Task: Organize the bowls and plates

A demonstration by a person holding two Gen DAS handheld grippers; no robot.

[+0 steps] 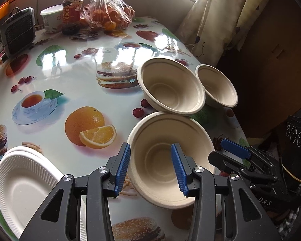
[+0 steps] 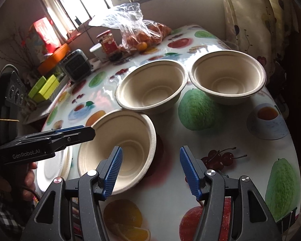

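Three beige paper bowls sit on the fruit-print table. The near bowl (image 1: 170, 160) (image 2: 118, 150) lies under my open left gripper (image 1: 150, 166), whose blue fingers straddle its left rim without closing on it. The middle bowl (image 1: 170, 86) (image 2: 152, 88) leans on the near bowl's rim. The far bowl (image 1: 216, 86) (image 2: 228, 76) stands apart. White foam plates (image 1: 24, 182) (image 2: 52, 166) are stacked at the near left. My right gripper (image 2: 150, 168) is open and empty, over the table just right of the near bowl; it also shows in the left wrist view (image 1: 236, 150).
At the table's back stand a jar (image 1: 72, 14), a white tub (image 1: 51, 20), a bag of oranges (image 1: 108, 14) and a small heater (image 1: 18, 34). A curtain (image 1: 216, 20) hangs at the right, past the table edge (image 1: 238, 128).
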